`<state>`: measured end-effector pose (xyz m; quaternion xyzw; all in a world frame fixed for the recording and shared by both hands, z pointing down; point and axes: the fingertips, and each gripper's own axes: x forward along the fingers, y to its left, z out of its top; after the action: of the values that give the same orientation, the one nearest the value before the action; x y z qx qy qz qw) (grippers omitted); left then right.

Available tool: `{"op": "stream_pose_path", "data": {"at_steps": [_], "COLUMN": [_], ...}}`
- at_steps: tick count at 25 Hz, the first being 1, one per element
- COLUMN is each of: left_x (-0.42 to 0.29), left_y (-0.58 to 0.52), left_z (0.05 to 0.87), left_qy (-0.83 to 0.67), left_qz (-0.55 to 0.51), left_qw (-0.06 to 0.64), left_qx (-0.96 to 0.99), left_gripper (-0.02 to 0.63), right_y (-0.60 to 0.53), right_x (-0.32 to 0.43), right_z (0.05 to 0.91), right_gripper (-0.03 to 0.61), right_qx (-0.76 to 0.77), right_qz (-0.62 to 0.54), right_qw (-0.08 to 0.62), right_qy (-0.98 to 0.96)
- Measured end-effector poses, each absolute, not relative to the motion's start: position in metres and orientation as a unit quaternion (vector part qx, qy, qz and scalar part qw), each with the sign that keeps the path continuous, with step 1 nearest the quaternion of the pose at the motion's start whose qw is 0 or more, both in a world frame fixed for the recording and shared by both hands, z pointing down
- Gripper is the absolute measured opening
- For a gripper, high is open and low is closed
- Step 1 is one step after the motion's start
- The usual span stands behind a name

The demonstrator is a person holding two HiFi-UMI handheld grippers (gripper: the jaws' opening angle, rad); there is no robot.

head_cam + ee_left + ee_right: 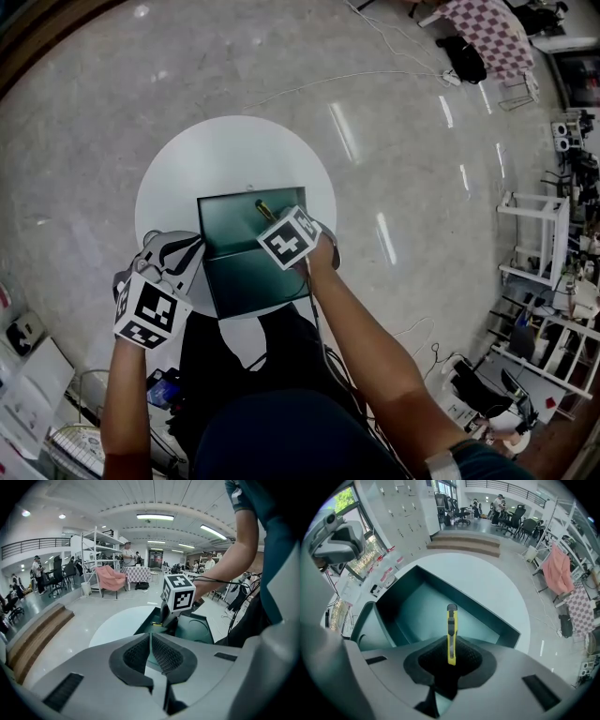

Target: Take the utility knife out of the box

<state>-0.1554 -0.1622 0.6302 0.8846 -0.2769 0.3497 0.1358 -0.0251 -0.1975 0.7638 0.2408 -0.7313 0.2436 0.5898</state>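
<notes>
Two pads (471, 660) of the right gripper (451, 662) clamp the yellow knife (451, 632), which points down into the open box (417, 604), near its far wall. At the table's (234, 150) near-left edge, the left gripper (151, 652) has its jaws pressed together, empty.

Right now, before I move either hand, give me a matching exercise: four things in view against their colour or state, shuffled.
Things:
1. utility knife
2. left gripper
3. box
4. table

States:
a. white and round
b. jaws together, nothing between them
c. open, dark green
d. yellow, clamped in the right gripper

Pairs: 1-d, 2-b, 3-c, 4-a
</notes>
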Motion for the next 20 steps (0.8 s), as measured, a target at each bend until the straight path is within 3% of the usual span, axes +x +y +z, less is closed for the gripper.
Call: {"op": "stream_pose_path", "data": {"at_steps": [8, 20], "left_x": [-0.135, -0.102], "left_y": [-0.136, -0.119], "left_z": [0.657, 0.619], "left_qy": [-0.211, -0.166], "left_qz": [0.394, 0.398], "left_qw": [0.123, 0.076], "left_qx": [0.886, 0.899], "left_gripper": [0.021, 0.020], "right_y": [-0.175, -0.152], "right_x": [-0.029, -0.013], "right_z": [0.763, 0.728], "right_gripper": [0.072, 0.072], "right_qx": [0.222, 0.278], "right_qz": [0.263, 0.307], "right_qw": [0.581, 0.513], "right_qy": [-0.738, -0.752]}}
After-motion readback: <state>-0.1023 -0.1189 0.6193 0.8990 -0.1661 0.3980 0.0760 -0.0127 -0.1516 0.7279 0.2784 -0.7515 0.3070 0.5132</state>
